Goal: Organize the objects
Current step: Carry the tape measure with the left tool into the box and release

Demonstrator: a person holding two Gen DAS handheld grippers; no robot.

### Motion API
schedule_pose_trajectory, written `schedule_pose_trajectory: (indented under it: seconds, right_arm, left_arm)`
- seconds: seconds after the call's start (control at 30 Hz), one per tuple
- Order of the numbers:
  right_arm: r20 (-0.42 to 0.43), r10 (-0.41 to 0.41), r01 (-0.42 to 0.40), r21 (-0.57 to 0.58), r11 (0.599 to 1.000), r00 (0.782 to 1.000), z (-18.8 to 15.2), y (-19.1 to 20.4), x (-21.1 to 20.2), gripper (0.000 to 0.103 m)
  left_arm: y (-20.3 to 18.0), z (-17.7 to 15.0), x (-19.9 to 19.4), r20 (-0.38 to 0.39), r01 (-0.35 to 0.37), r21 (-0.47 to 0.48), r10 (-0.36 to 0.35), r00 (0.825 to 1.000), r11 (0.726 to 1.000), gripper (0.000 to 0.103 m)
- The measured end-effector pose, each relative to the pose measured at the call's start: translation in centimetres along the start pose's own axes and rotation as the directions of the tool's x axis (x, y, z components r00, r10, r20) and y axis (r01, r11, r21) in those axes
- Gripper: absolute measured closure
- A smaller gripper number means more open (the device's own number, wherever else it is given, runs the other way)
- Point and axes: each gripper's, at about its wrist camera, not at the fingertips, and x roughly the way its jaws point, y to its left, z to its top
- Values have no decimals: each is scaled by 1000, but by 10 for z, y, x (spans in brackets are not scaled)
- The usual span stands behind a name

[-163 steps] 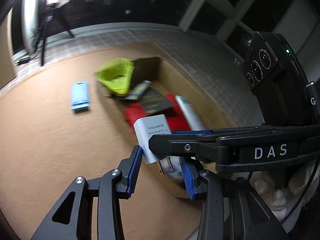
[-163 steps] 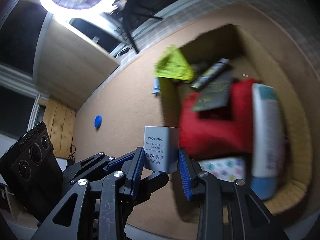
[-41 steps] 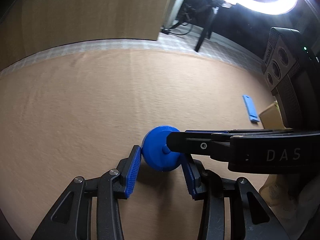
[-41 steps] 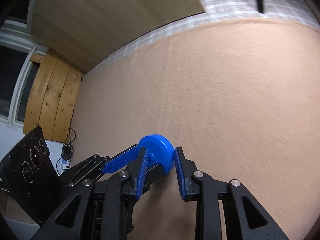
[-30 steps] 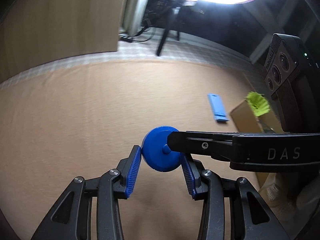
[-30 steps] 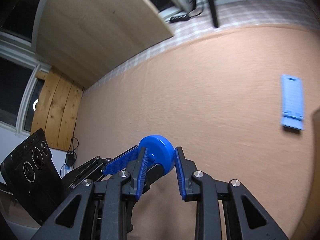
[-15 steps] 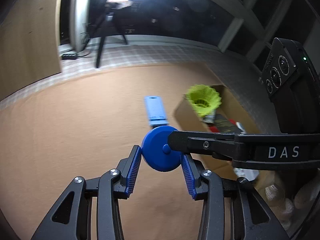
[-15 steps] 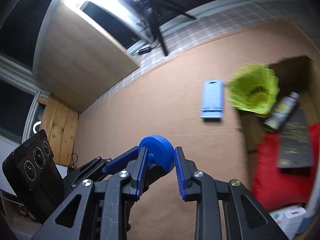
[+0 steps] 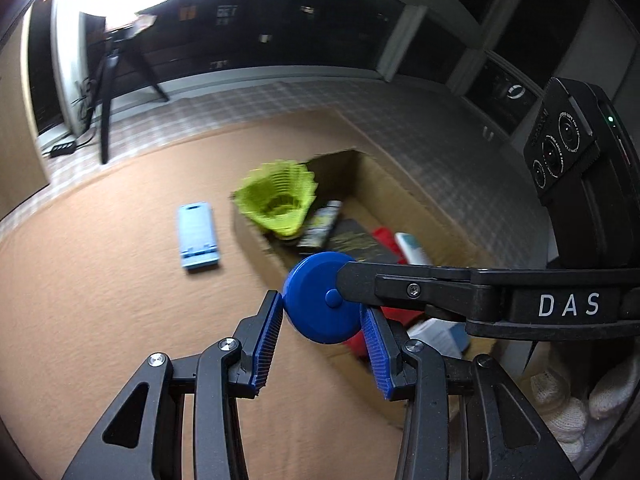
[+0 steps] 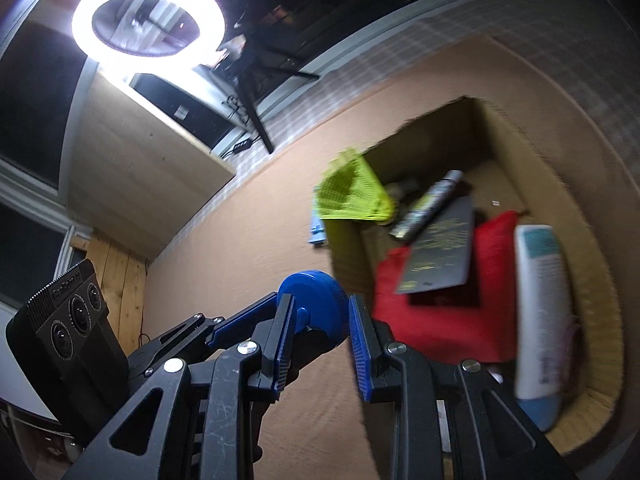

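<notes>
A round blue disc (image 9: 320,298) is pinched between both grippers and held in the air near the cardboard box's (image 9: 420,200) near corner. My left gripper (image 9: 322,316) has its blue pads on the disc's rim. My right gripper (image 10: 316,322) grips the same disc (image 10: 316,296) across its flat faces. The open box (image 10: 532,152) holds a green mesh basket (image 9: 280,196), a dark packet (image 10: 440,252), a red item (image 10: 440,320) and a white tube (image 10: 540,300). A light blue phone stand (image 9: 196,230) lies on the tan table left of the box.
The tan table (image 9: 100,300) stretches left and toward me. A ring light (image 10: 148,20) on a tripod stands beyond the far edge, with a wooden panel (image 10: 132,160) beside it. A checked floor lies behind the table.
Both grippers have carried the blue disc from the open table to the box. The box now fills the right side of both views, and the phone stand has slid left.
</notes>
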Motion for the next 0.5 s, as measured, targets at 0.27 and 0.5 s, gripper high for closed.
schedule_pose_trajectory:
  seconds: [0.27,0.5]
  right_arm:
    - [28,-15,13,47,999,999,-7,-27,-23,78]
    - [35,-28,25,72,997,999,-11,-42,-30,78]
  left_arm:
    - [-34,3,15,-22,28,57,-27,999,998,60]
    - [-50,4,27,-45,44,87,-40,998,995,59]
